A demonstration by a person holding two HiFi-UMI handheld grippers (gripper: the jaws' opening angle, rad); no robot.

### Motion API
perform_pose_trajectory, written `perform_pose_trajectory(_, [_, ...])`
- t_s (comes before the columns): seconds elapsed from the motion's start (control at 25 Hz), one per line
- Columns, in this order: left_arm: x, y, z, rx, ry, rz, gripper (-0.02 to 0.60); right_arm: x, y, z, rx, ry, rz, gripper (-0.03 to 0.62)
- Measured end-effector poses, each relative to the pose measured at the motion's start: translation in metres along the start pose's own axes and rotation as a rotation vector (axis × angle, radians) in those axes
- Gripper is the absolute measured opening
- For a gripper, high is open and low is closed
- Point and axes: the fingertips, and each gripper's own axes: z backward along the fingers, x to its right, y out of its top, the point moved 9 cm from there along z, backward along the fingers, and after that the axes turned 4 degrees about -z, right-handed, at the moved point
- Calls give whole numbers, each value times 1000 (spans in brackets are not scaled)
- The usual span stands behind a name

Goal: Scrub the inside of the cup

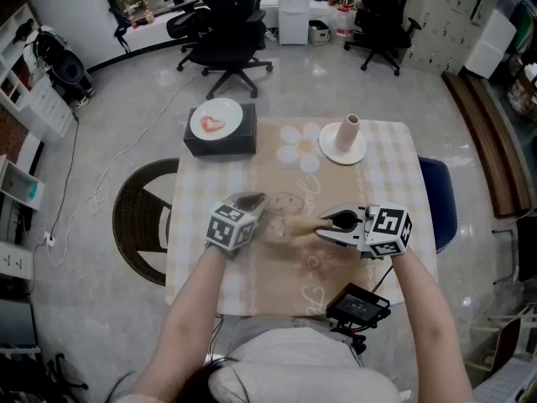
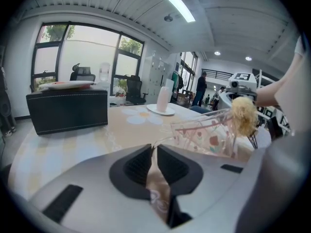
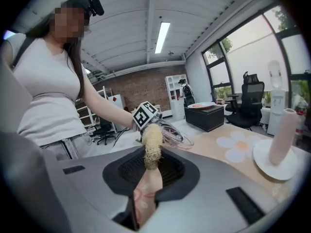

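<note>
1. I count one clear cup with small flower prints. It sits at the centre of the table, tipped on its side.
2. My left gripper has its jaws nearly together, pinching the cup's edge.
3. I see one loofah scrubber. My right gripper is clamped on its stem, and the tip is at the cup's mouth; I cannot tell if it is inside.
4. In the upper left of the cloth there is one black box carrying one plate.
5. In the upper right, one white dish holds one pale upright cylinder.
6. Two office chairs stand beyond the table, and one black device sits at its near edge.
</note>
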Motion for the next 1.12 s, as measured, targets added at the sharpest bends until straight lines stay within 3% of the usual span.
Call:
perform_pose_trajectory(0.32, [0,1,0,-2,8,-2,43,17,-12,-5,48,-26,-93,64])
perform_pose_trajectory(0.68, [0,0,0,-3,11,1,41,15,-34,-17,-25,0,-145,64])
perform_pose_trajectory(0.96, [1,-1,4,-15,-11,1,42,4,-50,-26,-197,-12,-109,64])
perform_pose_trajectory(1.12, [5,-1,10,-37,-22,-2,41,-5,-54,-19,-291,-77,-112,64])
